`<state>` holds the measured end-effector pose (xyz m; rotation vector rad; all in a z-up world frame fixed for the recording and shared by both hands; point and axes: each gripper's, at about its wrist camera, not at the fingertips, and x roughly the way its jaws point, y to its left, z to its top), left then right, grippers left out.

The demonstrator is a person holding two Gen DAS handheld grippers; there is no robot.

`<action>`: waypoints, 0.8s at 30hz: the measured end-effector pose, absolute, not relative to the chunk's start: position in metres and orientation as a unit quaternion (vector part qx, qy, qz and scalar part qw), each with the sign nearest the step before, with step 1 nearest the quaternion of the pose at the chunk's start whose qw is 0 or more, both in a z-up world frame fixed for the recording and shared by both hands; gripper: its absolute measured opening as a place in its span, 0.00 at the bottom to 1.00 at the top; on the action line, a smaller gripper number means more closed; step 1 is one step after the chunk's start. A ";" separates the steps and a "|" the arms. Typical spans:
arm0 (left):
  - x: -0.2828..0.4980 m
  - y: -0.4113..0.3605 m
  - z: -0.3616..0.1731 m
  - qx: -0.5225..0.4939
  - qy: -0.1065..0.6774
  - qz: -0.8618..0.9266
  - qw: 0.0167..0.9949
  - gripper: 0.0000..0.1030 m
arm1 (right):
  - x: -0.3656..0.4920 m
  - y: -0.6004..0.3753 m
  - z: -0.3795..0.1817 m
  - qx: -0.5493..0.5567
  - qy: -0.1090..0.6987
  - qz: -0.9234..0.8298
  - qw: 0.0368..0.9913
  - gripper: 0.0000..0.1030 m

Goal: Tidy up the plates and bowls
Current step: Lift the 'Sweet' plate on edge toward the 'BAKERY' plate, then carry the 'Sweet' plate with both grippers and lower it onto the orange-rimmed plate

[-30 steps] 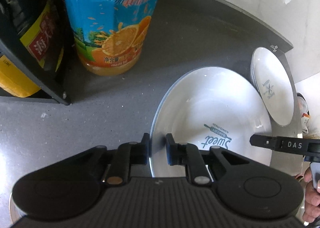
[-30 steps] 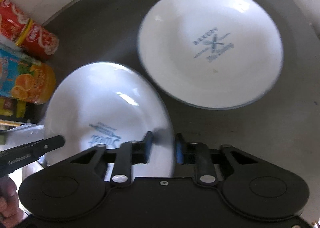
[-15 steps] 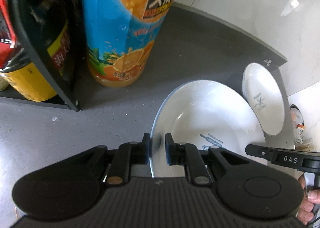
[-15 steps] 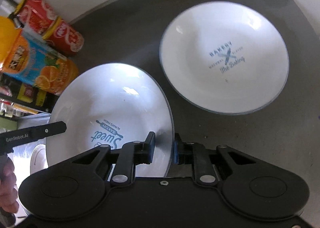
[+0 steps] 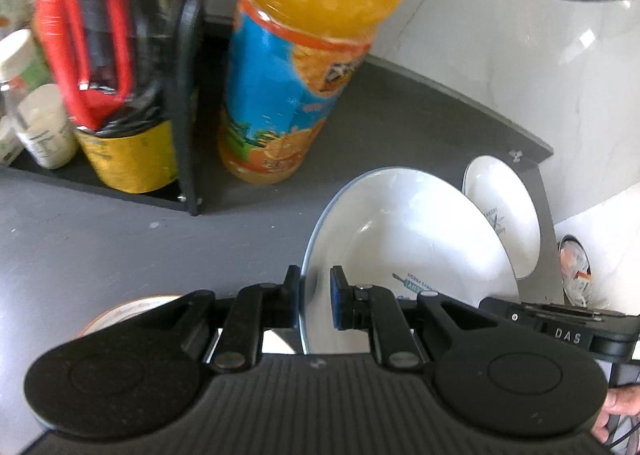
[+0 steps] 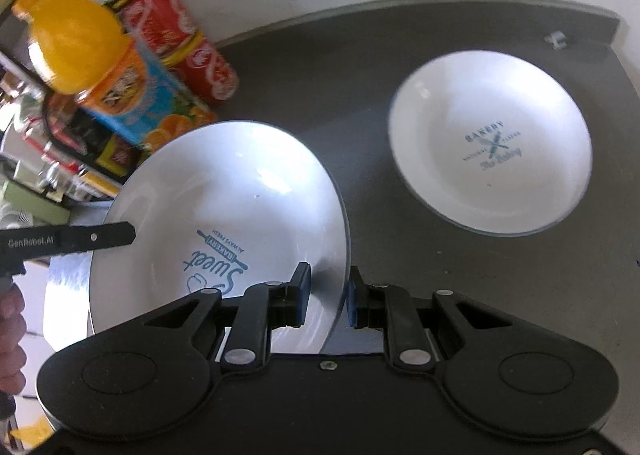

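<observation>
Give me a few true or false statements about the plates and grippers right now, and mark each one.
1. Both grippers clamp the rim of the white "Sweet" plate: left gripper, right gripper. True.
2. The white "Bakery" plate is stacked under the held plate. False: it lies apart on the dark grey counter.
3. The orange juice bottle stands upright. True.
4. The red cans sit on the "Bakery" plate. False: they are beside the bottle.
</observation>
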<state>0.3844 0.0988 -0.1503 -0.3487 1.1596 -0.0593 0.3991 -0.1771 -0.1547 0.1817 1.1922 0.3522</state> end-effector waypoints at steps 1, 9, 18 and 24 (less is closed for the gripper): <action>0.380 0.101 -0.147 -0.164 0.542 -0.025 0.824 0.13 | 0.398 -0.173 -0.152 0.081 0.555 0.170 0.810 0.18; 0.353 0.115 -0.136 -0.177 0.531 0.005 0.829 0.13 | 0.382 -0.150 -0.140 0.053 0.542 0.205 0.813 0.18; 0.323 0.137 -0.139 -0.188 0.529 0.043 0.826 0.13 | 0.366 -0.117 -0.142 0.029 0.542 0.236 0.806 0.18; 0.309 0.157 -0.144 -0.197 0.532 0.060 0.822 0.13 | 0.358 -0.096 -0.144 0.019 0.545 0.250 0.800 0.18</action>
